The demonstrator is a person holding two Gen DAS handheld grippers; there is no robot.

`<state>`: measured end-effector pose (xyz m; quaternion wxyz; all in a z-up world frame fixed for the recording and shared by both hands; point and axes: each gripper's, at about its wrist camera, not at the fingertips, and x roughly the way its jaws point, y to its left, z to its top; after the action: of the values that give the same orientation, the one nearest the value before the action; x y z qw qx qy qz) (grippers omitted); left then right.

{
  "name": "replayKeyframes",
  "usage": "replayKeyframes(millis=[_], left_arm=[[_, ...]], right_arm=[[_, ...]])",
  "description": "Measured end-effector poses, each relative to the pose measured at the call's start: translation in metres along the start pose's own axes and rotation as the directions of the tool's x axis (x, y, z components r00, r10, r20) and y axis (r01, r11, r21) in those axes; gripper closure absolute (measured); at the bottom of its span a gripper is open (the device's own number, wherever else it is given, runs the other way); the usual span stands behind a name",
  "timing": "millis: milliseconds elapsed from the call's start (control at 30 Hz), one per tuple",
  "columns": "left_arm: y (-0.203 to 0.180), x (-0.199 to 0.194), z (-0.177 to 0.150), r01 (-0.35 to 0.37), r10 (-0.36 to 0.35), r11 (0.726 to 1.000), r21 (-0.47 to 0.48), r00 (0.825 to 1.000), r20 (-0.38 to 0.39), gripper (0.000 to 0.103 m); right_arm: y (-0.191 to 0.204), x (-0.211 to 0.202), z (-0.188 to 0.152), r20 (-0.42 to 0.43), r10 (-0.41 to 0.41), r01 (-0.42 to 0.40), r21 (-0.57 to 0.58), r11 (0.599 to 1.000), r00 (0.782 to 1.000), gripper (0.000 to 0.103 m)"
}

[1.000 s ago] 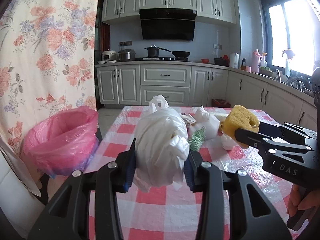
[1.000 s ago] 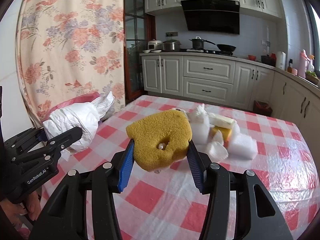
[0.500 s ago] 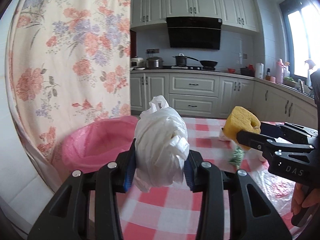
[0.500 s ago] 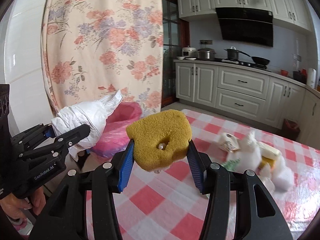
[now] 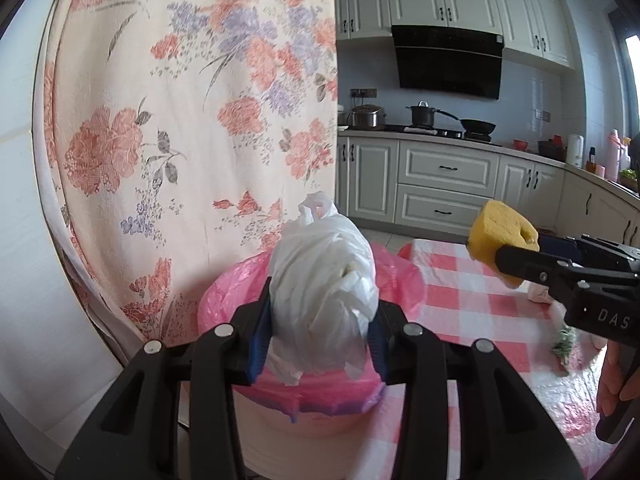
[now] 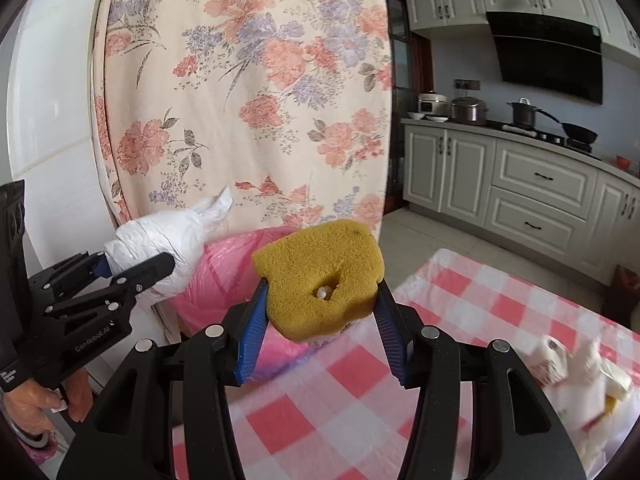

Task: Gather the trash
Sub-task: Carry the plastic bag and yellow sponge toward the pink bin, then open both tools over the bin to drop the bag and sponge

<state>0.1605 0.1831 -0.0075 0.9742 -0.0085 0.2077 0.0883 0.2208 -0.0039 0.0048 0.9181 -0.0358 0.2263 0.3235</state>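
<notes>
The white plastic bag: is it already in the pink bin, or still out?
Still out. The left gripper holds the white plastic bag above the pink bin.

Both wrist views toward bin (image 5: 224, 300)

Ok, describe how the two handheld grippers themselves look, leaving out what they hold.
Both the left gripper and the right gripper are matte black plastic with silver screw heads and ribbed blue pads. White lettering: "GenRobot.AI" on the left, "DAS" on the right. Bare hands hold them; no cables visible.

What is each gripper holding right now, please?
Left gripper: closed on the white plastic bag, above the pink-lined bin.
Right gripper: closed on the yellow sponge.
</notes>
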Motion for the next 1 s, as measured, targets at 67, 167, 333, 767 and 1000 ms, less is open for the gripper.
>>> replayKeyframes(millis=[67, 167, 333, 767, 1000], left_arm=[[0.008, 0.013, 0.002, -0.015, 0.015, 1.000, -0.004, 1.000, -0.015, 0.063], [0.022, 0.034, 0.004, -0.026, 0.024, 0.999, -0.029, 0.999, -0.044, 0.063], [0.043, 0.065, 0.008, -0.041, 0.035, 0.996, -0.080, 0.996, -0.081, 0.062], [0.067, 0.090, 0.002, -0.067, 0.056, 0.989, -0.132, 0.995, -0.086, 0.036], [0.061, 0.070, 0.001, -0.084, 0.077, 0.990, -0.117, 0.995, -0.067, 0.025]], right_arm=[[0.004, 0.020, 0.009, -0.009, 0.019, -0.019, -0.011, 1.000, 1.000, 0.054], [0.011, 0.045, 0.018, -0.021, 0.043, -0.043, -0.031, 0.999, 0.999, 0.053], [0.021, 0.081, 0.027, -0.038, 0.059, -0.061, -0.059, 0.996, 0.998, 0.052], [0.020, 0.119, 0.028, -0.061, 0.090, -0.094, -0.068, 0.993, 0.994, 0.031], [0.017, 0.096, 0.018, -0.052, 0.060, -0.063, -0.062, 0.996, 0.997, 0.031]])
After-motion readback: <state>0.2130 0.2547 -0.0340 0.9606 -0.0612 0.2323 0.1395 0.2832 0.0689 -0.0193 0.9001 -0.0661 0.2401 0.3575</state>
